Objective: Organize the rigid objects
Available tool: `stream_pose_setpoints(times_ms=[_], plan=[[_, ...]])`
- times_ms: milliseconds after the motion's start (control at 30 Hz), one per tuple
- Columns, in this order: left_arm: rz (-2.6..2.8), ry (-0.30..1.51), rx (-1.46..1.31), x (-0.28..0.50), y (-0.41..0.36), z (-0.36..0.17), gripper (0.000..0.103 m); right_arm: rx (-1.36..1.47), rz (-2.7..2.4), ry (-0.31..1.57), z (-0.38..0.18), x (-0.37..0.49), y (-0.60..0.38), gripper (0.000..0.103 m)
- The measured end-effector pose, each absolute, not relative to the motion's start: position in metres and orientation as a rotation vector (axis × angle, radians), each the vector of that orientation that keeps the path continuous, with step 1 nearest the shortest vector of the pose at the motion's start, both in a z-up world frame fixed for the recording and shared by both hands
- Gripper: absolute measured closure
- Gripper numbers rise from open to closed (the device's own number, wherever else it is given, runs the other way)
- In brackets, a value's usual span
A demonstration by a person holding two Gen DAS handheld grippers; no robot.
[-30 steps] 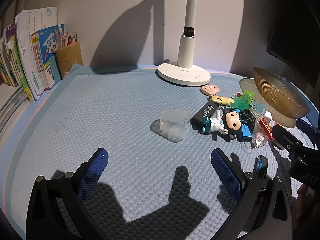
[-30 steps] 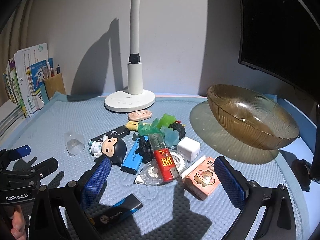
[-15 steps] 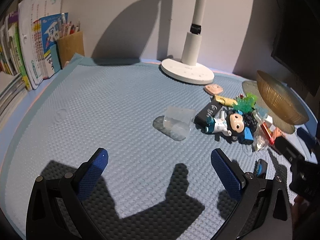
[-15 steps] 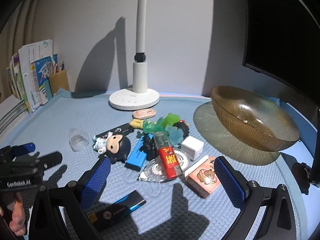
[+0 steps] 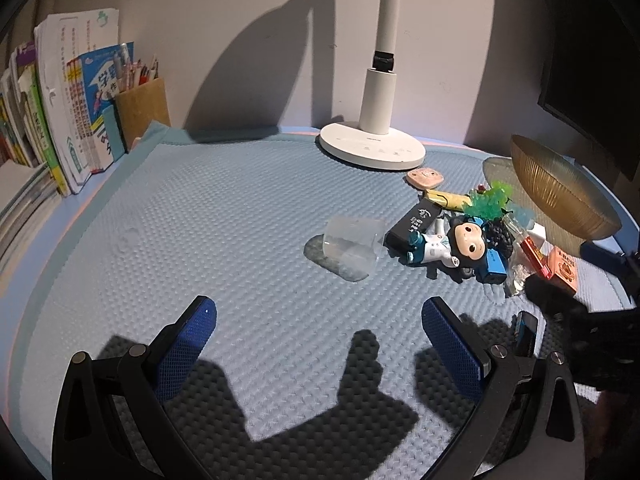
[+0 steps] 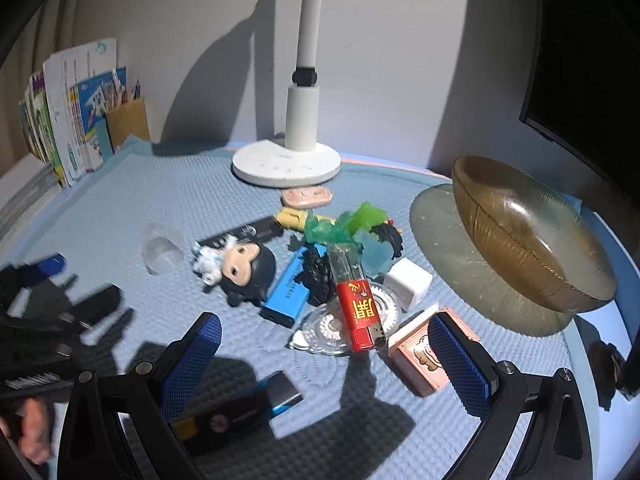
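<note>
Right gripper point(image 6: 324, 354) jaws spread wide, nothing between them, hanging over the mat's point(image 6: 168, 196) near edge; a black-and-blue stick point(image 6: 256, 404) lies just under its left finger, a pink box point(image 6: 420, 356) by its right finger; left gripper point(image 5: 320, 338) likewise gaping and empty, over bare mat toward the left side; ahead of the right jaws the pile sits mid-mat: red lighter point(image 6: 356, 304) across a tape dispenser point(image 6: 344, 328), blue drive point(image 6: 286, 292), doll point(image 6: 240, 268), white cube point(image 6: 408, 282), green bits point(image 6: 348, 220); clear cup point(image 5: 352, 244) on its side just left of it; bowl point(image 6: 520, 232) at the right edge looks empty; nothing sorted yet by my read, the whole pile is left to do
</note>
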State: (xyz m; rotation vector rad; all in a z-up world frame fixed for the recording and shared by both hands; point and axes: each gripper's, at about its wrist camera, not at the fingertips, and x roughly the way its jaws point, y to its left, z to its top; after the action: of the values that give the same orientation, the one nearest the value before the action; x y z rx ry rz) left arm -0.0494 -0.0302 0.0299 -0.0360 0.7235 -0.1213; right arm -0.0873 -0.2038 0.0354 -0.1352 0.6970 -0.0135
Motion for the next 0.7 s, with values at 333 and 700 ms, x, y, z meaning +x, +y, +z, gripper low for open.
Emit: stream_pose_setpoints(times_ms=[333,700], plan=[[-0.127,0.719,-0.018,-0.051,-0.034,0.03,0.001,-0.054,-0.082,0.687,0.03,-0.101,-0.223,0.0],[-0.084,0.728,-0.062,-0.048,-0.025,0.029,0.001,-0.001,-0.042,0.684,0.031,-0.102,-0.23,0.0]])
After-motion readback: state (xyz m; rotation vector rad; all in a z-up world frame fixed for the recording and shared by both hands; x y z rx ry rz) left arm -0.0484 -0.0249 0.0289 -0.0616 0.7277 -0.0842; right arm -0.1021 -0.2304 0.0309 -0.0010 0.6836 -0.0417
